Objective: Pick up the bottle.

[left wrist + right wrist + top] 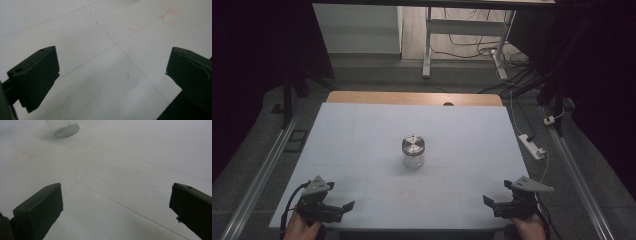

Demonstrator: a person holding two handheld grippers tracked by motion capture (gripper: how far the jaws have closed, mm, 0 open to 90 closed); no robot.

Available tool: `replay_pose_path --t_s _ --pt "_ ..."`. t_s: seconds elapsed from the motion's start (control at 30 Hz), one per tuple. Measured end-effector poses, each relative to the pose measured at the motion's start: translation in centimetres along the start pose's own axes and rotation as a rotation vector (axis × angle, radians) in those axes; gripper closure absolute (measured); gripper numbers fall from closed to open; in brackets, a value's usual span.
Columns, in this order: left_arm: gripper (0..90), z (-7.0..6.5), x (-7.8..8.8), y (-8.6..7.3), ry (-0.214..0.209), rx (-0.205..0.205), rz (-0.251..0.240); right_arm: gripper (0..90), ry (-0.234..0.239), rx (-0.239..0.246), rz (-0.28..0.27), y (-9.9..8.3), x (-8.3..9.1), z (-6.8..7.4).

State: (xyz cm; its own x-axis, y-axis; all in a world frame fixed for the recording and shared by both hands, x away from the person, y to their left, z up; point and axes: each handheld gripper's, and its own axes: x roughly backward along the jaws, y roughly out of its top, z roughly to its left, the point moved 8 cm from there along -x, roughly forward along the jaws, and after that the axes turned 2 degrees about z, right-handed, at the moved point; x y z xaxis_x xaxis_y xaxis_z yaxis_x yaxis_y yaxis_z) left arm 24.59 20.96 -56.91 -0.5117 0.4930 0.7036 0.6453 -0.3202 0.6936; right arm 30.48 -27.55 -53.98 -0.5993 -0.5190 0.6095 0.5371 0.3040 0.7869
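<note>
A small clear glass jar (413,151) with a round metal lid stands upright in the middle of the white table sheet (362,135). My left gripper (343,208) rests at the table's near left corner, held by a hand. In the left gripper view the left gripper (112,72) is open over bare white sheet. My right gripper (491,205) sits at the near right corner. It is open too, and in the right gripper view the jar's base (65,130) shows far off beyond the right gripper (116,205).
A strip of wooden tabletop (412,97) shows past the sheet's far edge. A white power strip (532,146) with a cable lies on the floor to the right. Metal rails (259,175) run along both sides. A desk frame (428,45) and loose cables stand behind.
</note>
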Motion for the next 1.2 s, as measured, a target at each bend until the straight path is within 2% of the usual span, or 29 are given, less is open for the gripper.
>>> replay_pose_path --t_s 0.17,0.43,0.57,0.83,1.2 --pt "0.0 -0.3 0.0 0.7 -0.015 -0.021 -0.026 0.0 0.001 0.000 0.002 0.0 0.0 0.0" --pt "0.0 -0.4 -0.6 1.5 -0.043 -0.053 -0.041 0.0 0.002 0.006 0.008 0.0 -0.1 0.1" --pt "0.0 -0.6 -1.2 2.1 -0.086 -0.081 -0.042 0.0 0.003 0.009 0.011 0.0 -0.1 0.1" --pt "0.0 -1.0 -2.2 3.1 -0.110 -0.111 -0.052 0.0 0.002 0.009 0.014 -0.1 -0.2 0.1" --pt "0.3 -1.1 -4.1 5.5 -0.142 -0.136 -0.082 0.0 0.001 0.010 0.014 -0.1 -0.2 0.1"
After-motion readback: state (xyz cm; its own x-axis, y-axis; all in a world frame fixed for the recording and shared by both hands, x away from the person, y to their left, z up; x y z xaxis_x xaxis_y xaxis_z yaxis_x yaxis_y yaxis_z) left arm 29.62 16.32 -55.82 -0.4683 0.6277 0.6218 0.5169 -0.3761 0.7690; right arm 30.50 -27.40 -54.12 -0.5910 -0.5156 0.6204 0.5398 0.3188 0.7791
